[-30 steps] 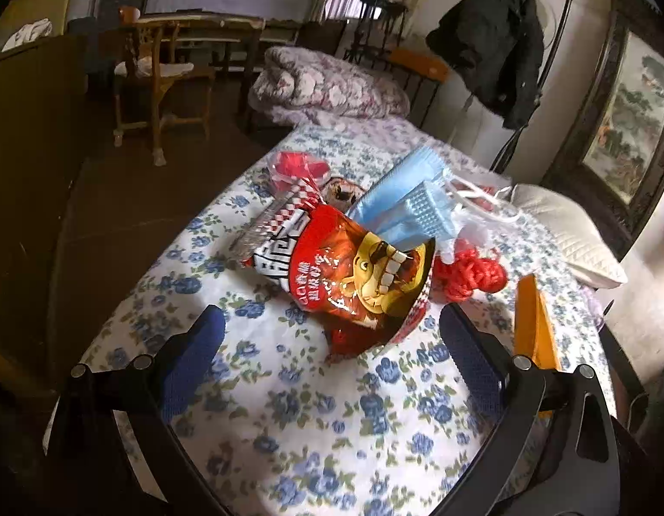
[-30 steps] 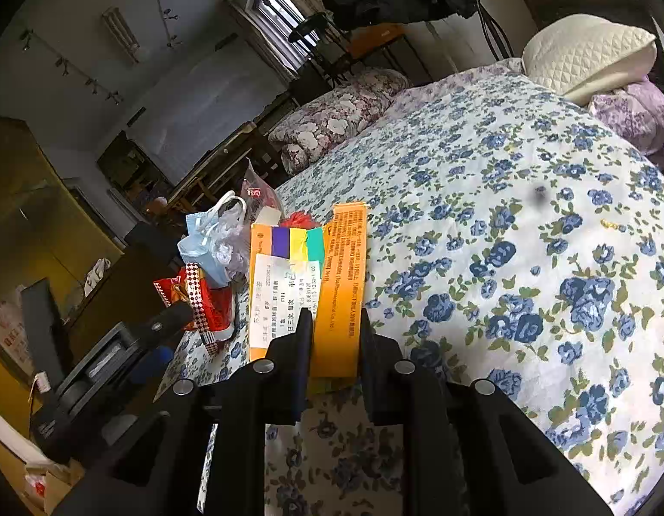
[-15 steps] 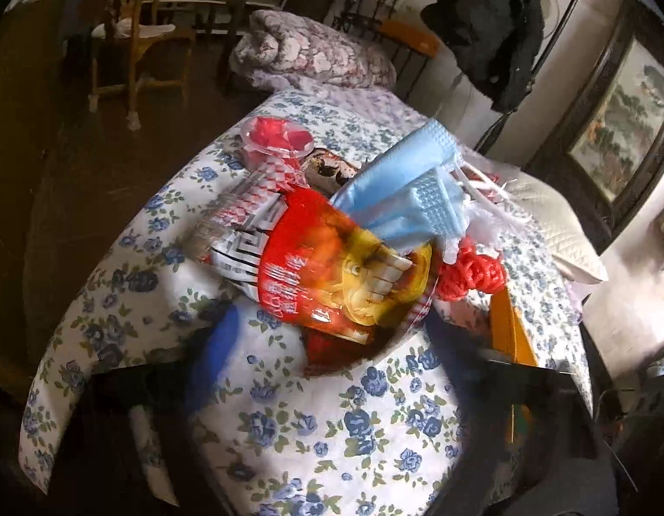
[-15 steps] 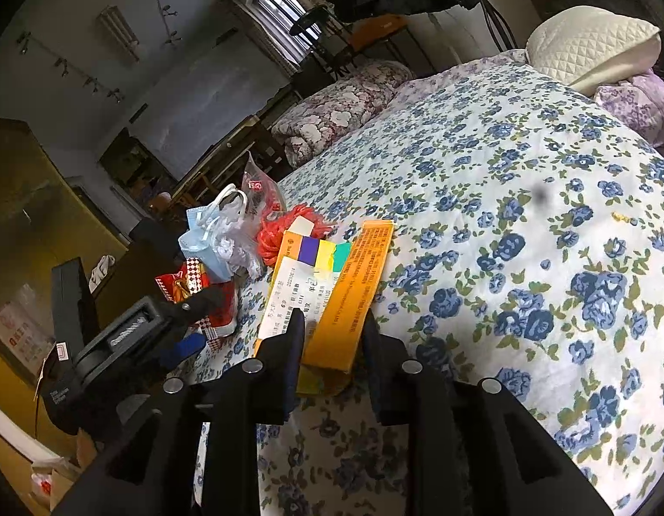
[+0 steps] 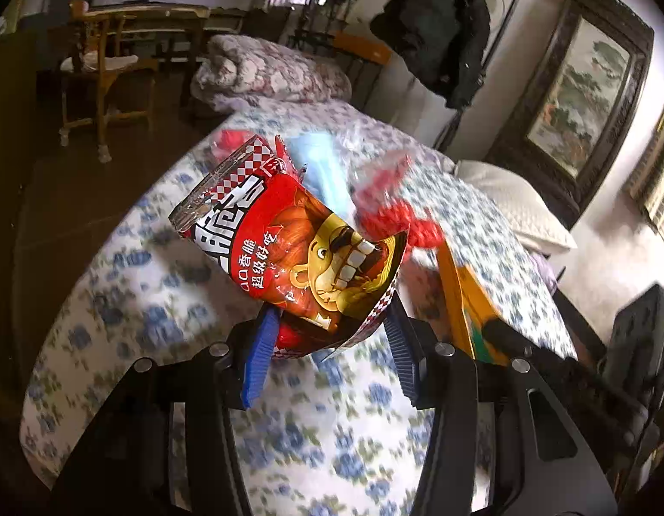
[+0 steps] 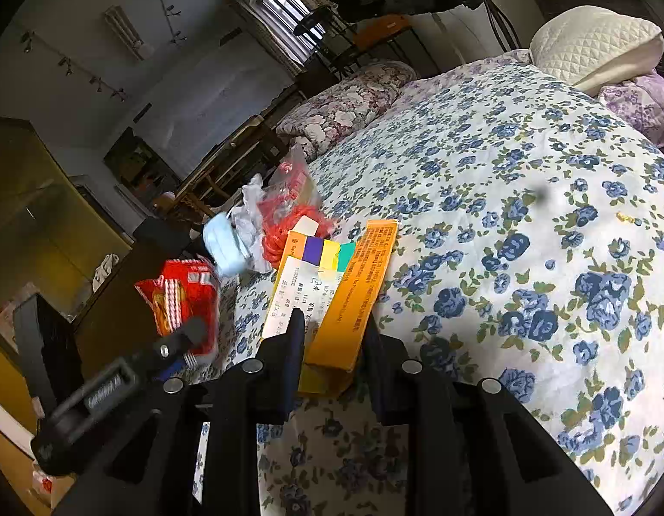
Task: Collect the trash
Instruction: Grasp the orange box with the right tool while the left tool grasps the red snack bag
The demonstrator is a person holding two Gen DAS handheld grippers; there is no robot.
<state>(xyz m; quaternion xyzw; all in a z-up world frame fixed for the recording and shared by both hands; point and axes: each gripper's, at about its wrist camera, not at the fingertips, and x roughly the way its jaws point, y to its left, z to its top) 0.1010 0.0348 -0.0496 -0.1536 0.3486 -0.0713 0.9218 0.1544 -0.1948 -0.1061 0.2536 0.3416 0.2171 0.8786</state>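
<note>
A red snack bag (image 5: pixel 306 253) with a cartoon lion hangs above the flowered bedspread (image 5: pixel 315 438). Its lower end sits between the blue pads (image 5: pixel 259 357) of my left gripper (image 5: pixel 330 352), whose jaws are closing and pressing on it. Behind it lie a blue face mask (image 5: pixel 319 163) and a red string bundle (image 5: pixel 401 219), both blurred. My right gripper (image 6: pixel 332 344) is shut on an orange carton (image 6: pixel 358 292) with a ticket on top, its far end resting on the bed. The right wrist view also shows the snack bag (image 6: pixel 181 301) and the left gripper (image 6: pixel 181 344) at the left.
A white quilted pillow (image 6: pixel 590 47) and a purple cloth lie at the head of the bed. A folded flowered quilt (image 5: pixel 267 73), a wooden chair (image 5: pixel 104 69), a dark jacket (image 5: pixel 439 30) on a stand and a framed painting (image 5: pixel 577 99) stand around it. The bed edge (image 5: pixel 74 301) drops off at left.
My left gripper went from wide open to closed around the snack bag's lower end and raised it off the pile. The right gripper kept its grip on the carton, nearly still.
</note>
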